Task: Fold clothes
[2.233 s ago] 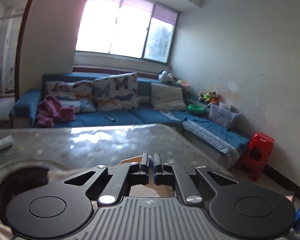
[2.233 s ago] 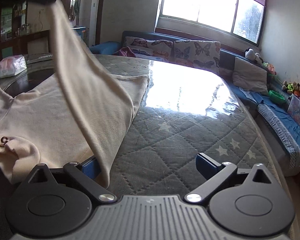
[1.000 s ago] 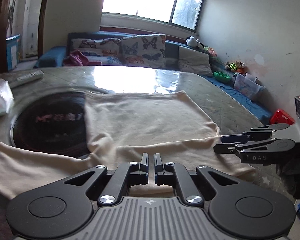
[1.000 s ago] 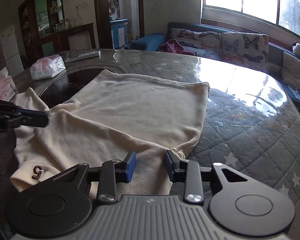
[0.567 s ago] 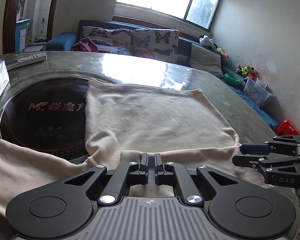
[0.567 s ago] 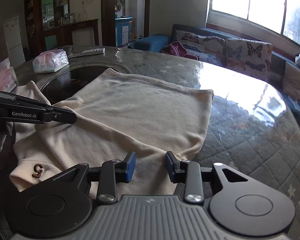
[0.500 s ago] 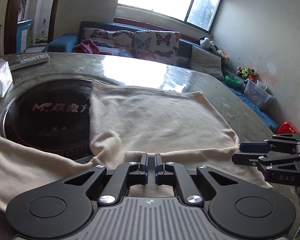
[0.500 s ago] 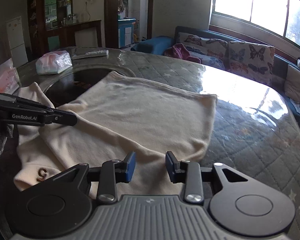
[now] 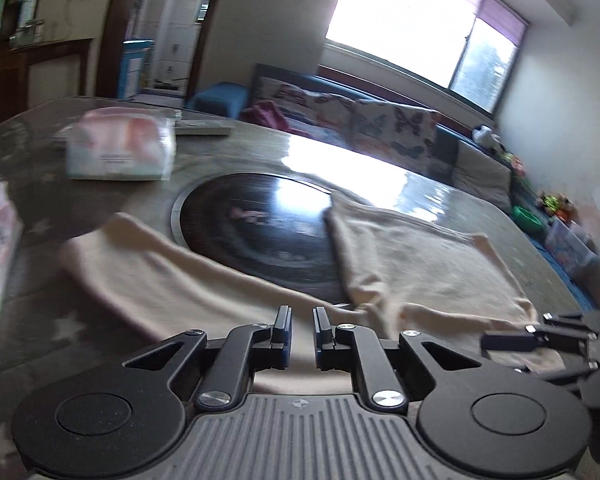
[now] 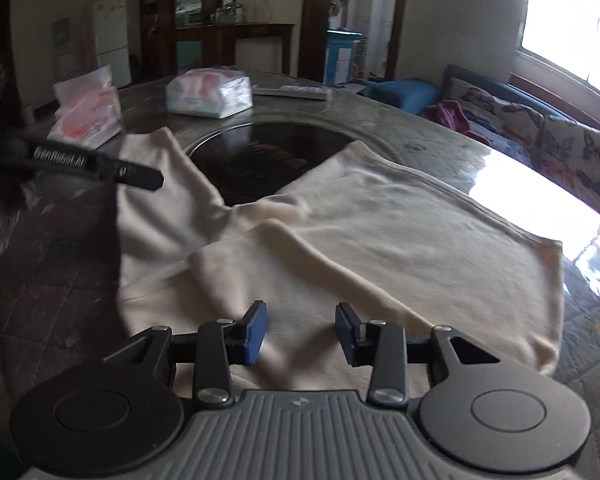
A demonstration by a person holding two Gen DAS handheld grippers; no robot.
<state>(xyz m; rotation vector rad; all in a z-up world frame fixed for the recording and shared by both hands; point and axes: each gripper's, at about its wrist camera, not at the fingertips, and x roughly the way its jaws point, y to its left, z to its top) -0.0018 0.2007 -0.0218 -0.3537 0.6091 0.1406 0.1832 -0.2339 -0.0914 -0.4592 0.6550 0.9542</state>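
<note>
A cream long-sleeved top (image 10: pixel 400 240) lies on the quilted table, its body partly folded and one sleeve (image 9: pixel 172 268) stretched out to the left past a round black hob (image 9: pixel 256 220). My left gripper (image 9: pixel 302 320) hovers over the near edge of the top with a narrow gap between its fingers and nothing held. My right gripper (image 10: pixel 300 328) is open and empty above the folded body of the top. The left gripper also shows in the right wrist view (image 10: pixel 140 176), and the right gripper in the left wrist view (image 9: pixel 508 340).
Two tissue packs (image 10: pixel 208 96) (image 10: pixel 88 116) and a remote (image 10: pixel 292 91) lie on the far side of the table (image 10: pixel 588 340). A blue sofa with butterfly cushions (image 9: pixel 380 120) stands under the window. The table's right edge is near the sofa.
Both grippers have swung to the left. The left gripper's fingers have parted slightly and let go of the cloth. The sleeve now lies flat.
</note>
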